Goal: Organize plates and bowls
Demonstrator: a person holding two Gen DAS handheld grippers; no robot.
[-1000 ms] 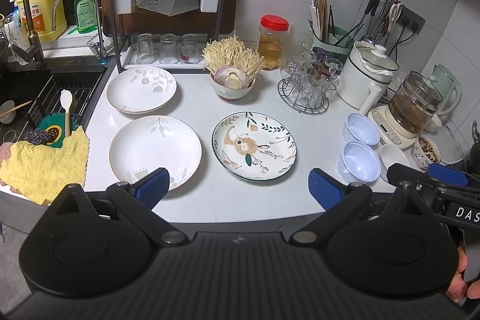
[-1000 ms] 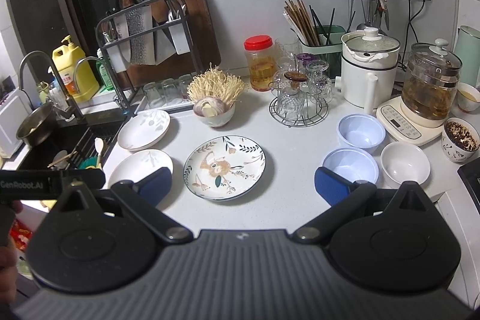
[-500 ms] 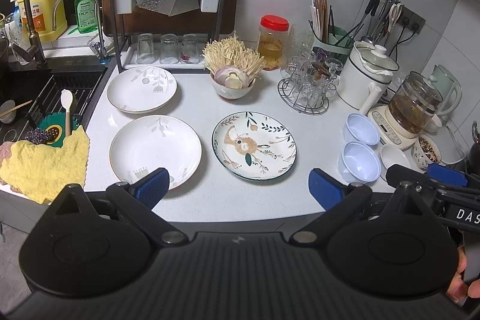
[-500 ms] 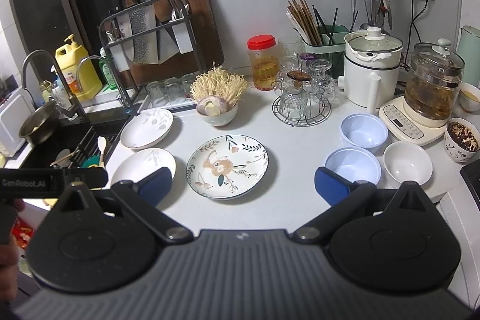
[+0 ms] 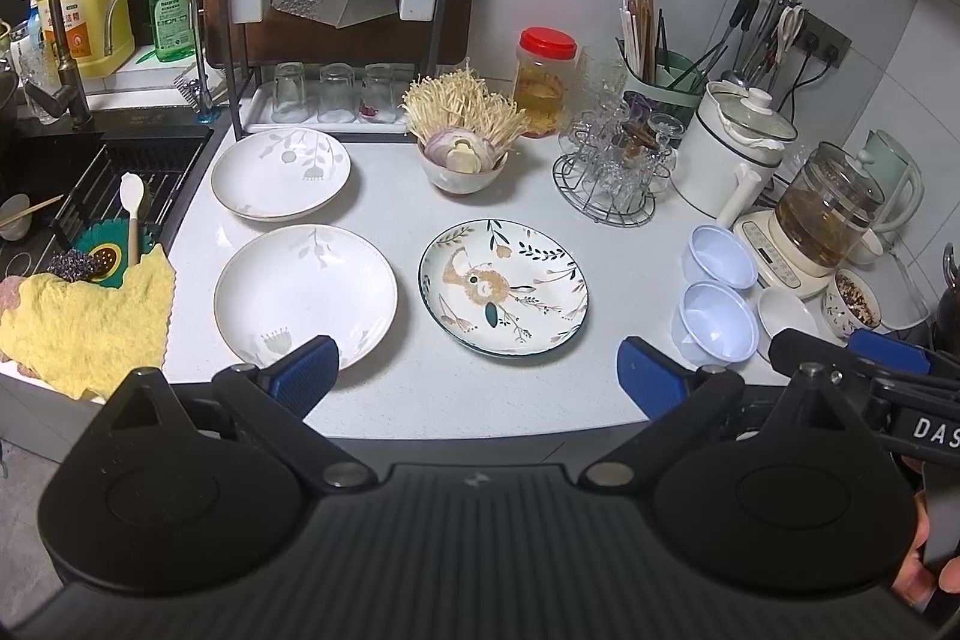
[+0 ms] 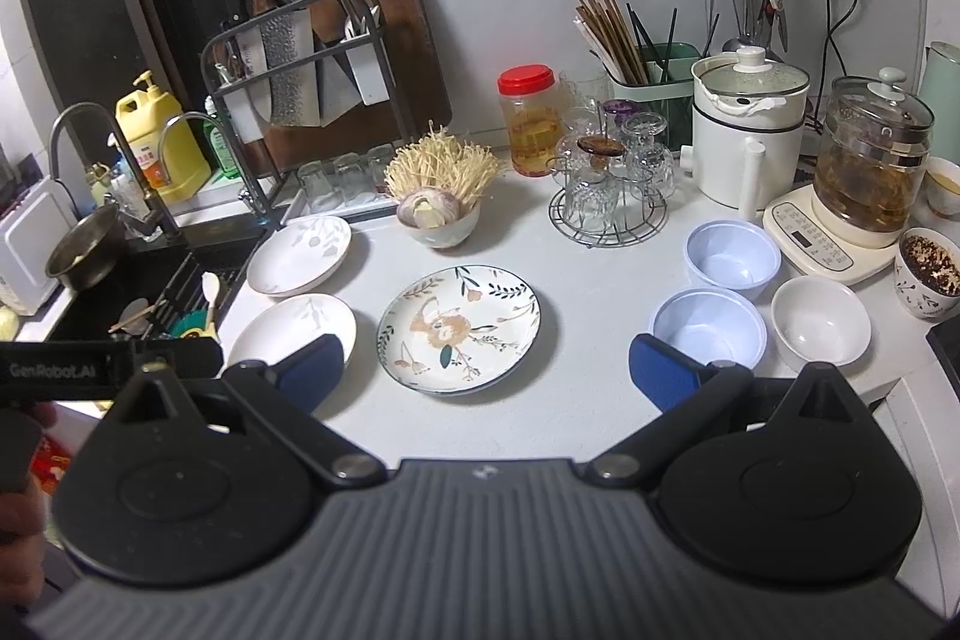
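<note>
Two white plates lie at the counter's left, one near (image 5: 306,295) (image 6: 294,328) and one far (image 5: 281,172) (image 6: 300,253). A patterned plate (image 5: 503,287) (image 6: 459,328) lies in the middle. Two pale blue bowls (image 5: 717,321) (image 6: 709,328), (image 5: 720,257) (image 6: 733,261) and a small white bowl (image 5: 786,313) (image 6: 821,319) stand at the right. My left gripper (image 5: 474,382) is open and empty above the front edge. My right gripper (image 6: 487,370) is open and empty, also near the front edge.
A bowl of onion and enoki mushrooms (image 5: 461,160), a glass rack (image 5: 612,172), a red-lidded jar (image 5: 543,82), a white pot (image 5: 738,154) and a glass kettle (image 5: 828,220) stand behind. A sink (image 5: 60,196) and yellow cloth (image 5: 84,322) are at the left.
The right wrist view has drifted slightly, the scene shifting right and down a little. The left gripper has barely moved. Both stay open.
</note>
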